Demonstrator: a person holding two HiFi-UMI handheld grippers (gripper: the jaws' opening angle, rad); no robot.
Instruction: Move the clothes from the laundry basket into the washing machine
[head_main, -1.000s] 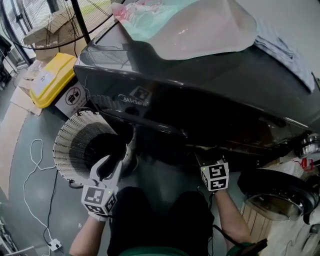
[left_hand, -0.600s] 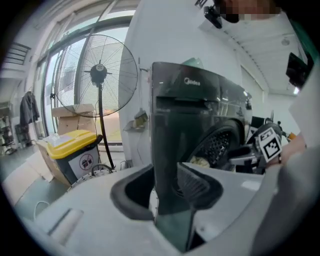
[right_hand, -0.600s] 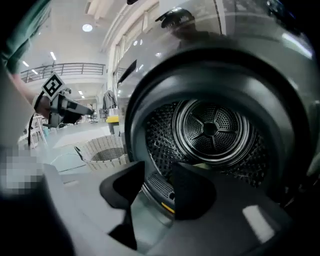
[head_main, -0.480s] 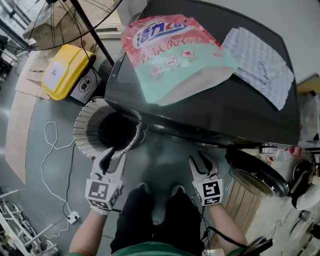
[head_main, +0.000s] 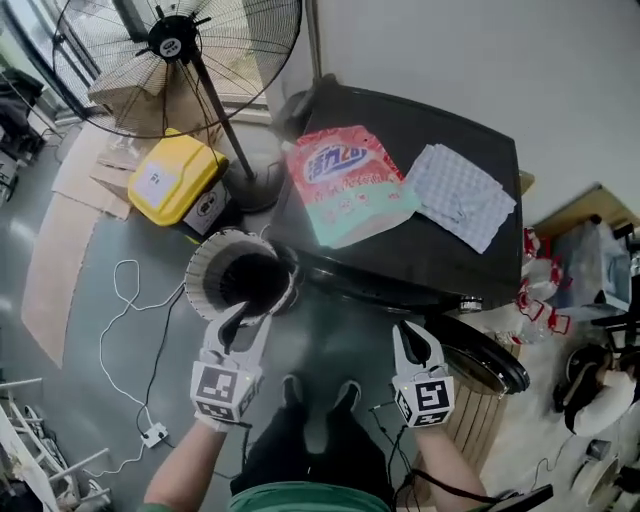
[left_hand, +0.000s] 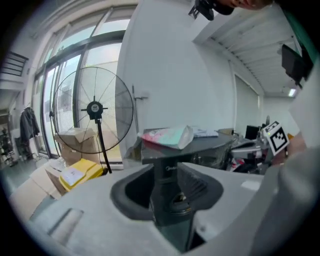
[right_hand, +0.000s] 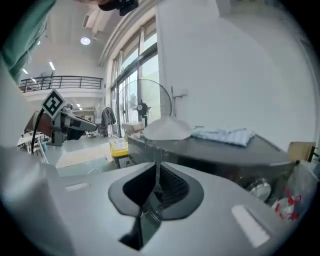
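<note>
The white slatted laundry basket (head_main: 205, 275) stands on the floor left of the dark washing machine (head_main: 420, 240); its inside is black and I cannot make out any clothes. The machine's round door (head_main: 487, 366) hangs open at the lower right. My left gripper (head_main: 248, 318) is open just on the near side of the basket's rim, with nothing between its jaws (left_hand: 170, 170). My right gripper (head_main: 413, 335) is raised in front of the machine, near the door. Its jaws have just been closing and now meet empty (right_hand: 156, 167).
A detergent bag (head_main: 345, 185) and a folded cloth (head_main: 460, 195) lie on the machine's top. A standing fan (head_main: 175, 45), a yellow container (head_main: 175, 175), cardboard (head_main: 65, 250) and a cable with a power strip (head_main: 150, 435) are at the left. Bags (head_main: 545, 290) crowd the right.
Both grippers and the head view have risen from low in front of the machine's opening to above its top. The right jaws went from open to shut, empty.
</note>
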